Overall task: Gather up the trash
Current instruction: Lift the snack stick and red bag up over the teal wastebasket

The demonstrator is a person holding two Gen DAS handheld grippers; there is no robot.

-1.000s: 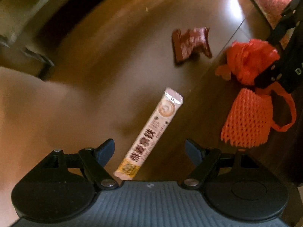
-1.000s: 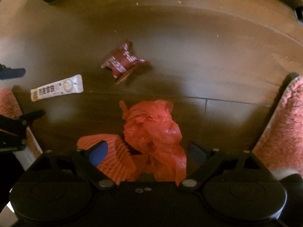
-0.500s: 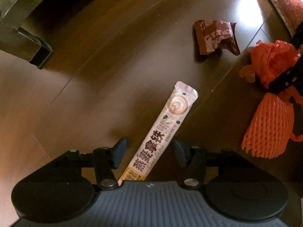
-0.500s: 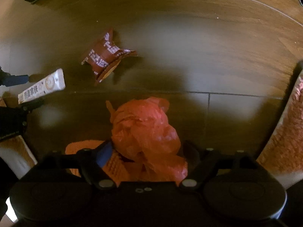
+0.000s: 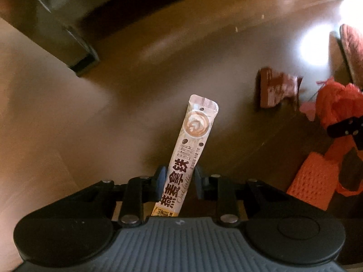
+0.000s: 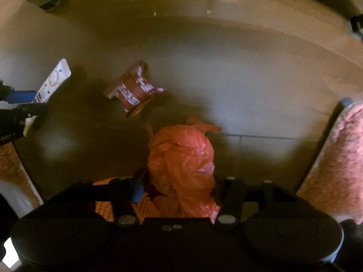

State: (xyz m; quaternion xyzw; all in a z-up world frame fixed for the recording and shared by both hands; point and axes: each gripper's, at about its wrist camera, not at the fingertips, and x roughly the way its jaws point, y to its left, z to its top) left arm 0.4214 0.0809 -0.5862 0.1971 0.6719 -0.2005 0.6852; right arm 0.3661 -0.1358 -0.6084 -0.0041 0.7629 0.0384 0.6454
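Down on the wooden floor (image 5: 140, 72), left wrist view: left claw (image 5: 179, 181) pointing straight down, jaws closing around the lower half of a long white latte stick sachet (image 5: 192, 140). Sachet between the blue pads, pads right at its edges; firm pinch not confirmable, so counted as not yet clamped. Straddled across the narrow width, probably because the flat strip only offers thin edges to squeeze. Upper end of sachet sticking out ahead of the claw. Crumpled brown snack wrapper (image 5: 276, 90) lying well apart to the right, untouched. Red plastic bag (image 5: 338, 104) and orange foam net (image 5: 315, 181) at far right, black part of the other tool over them. Furniture leg (image 5: 79, 54) at upper left.

Right wrist view, blurry: right claw (image 6: 179, 188) also facing the floor, jaws closing with the red plastic bag (image 6: 181, 158) bunched between them. Left pad against the bag's side; right pad hidden in shadow, squeeze not clear. Bag taken at its bulky middle, likely for the most material to bite. Orange foam net (image 6: 106, 206) partly under the left finger, beside the bag. Brown snack wrapper (image 6: 133, 90) ahead, loose. Sachet (image 6: 53, 79) at far left inside the other claw. Pink rug (image 6: 340, 158) at right edge.

Wrapper and net probably left for later.
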